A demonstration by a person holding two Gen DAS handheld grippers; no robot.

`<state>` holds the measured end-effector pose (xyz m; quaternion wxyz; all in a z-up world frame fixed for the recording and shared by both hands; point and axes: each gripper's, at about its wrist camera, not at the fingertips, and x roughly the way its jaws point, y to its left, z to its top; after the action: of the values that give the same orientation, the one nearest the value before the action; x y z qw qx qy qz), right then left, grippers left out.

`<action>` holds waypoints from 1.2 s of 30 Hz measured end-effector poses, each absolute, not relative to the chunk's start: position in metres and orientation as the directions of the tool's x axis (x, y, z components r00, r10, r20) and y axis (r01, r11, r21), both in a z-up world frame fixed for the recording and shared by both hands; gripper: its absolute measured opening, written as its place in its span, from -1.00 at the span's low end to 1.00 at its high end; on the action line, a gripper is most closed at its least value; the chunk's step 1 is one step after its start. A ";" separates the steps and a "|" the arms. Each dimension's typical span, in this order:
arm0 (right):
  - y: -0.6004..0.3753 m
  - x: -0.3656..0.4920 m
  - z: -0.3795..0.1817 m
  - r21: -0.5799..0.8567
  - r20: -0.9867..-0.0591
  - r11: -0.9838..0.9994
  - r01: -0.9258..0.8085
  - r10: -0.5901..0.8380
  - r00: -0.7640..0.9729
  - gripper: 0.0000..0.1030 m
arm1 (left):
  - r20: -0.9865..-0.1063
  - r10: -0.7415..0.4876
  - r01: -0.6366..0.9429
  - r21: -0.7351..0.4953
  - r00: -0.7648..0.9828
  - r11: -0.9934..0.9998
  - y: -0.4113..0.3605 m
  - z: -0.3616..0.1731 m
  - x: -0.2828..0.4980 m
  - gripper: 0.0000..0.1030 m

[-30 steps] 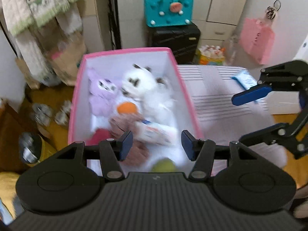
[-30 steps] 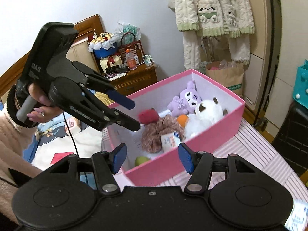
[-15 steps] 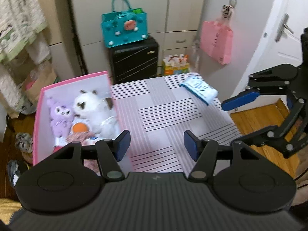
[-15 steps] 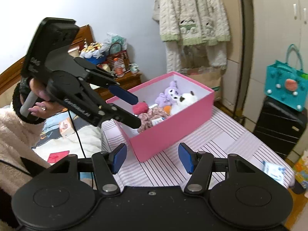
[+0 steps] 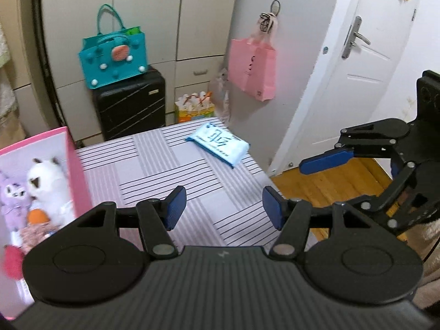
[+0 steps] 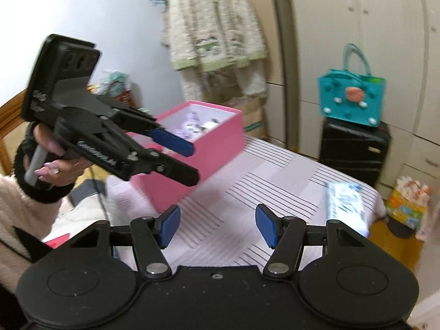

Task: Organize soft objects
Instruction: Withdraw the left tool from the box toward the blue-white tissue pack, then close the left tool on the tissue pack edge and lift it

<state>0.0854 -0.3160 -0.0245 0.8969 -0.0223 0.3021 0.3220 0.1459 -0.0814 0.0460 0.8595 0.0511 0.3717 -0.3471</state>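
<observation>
Both claws, left gripper (image 5: 222,207) and right gripper (image 6: 217,225), hang spread and unloaded (nothing pinched) above the striped table (image 5: 154,170); a tissue pack (image 5: 218,144) lies at its far corner.

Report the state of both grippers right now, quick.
Left gripper: open, holding nothing.
Right gripper: open, holding nothing.

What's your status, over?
Left tool open, empty. Right tool open, empty. Tissue pack alone on striped table, outside pink box of plush toys. Nothing in the way.
</observation>
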 end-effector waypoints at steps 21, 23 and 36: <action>-0.370 0.172 -0.145 0.027 -0.483 0.937 -0.348 0.318 0.816 0.60 | -0.642 -0.521 0.507 -0.230 0.563 0.831 -0.168 -0.038 0.221 0.11; -0.369 0.182 -0.153 -0.011 -0.473 0.933 -0.359 0.311 0.824 0.62 | -0.646 -0.486 0.479 -0.205 0.589 0.854 -0.177 -0.047 0.229 0.10; -0.368 0.244 -0.176 -0.069 -0.543 0.912 -0.405 0.306 0.782 0.73 | -0.688 -0.510 0.359 -0.367 0.517 0.858 -0.199 -0.104 0.282 -0.23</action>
<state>0.2439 -0.3681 -0.1763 0.9395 -0.0912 0.2707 0.1891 0.2815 -0.1992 -0.1040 0.8663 -0.0895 0.4228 -0.2507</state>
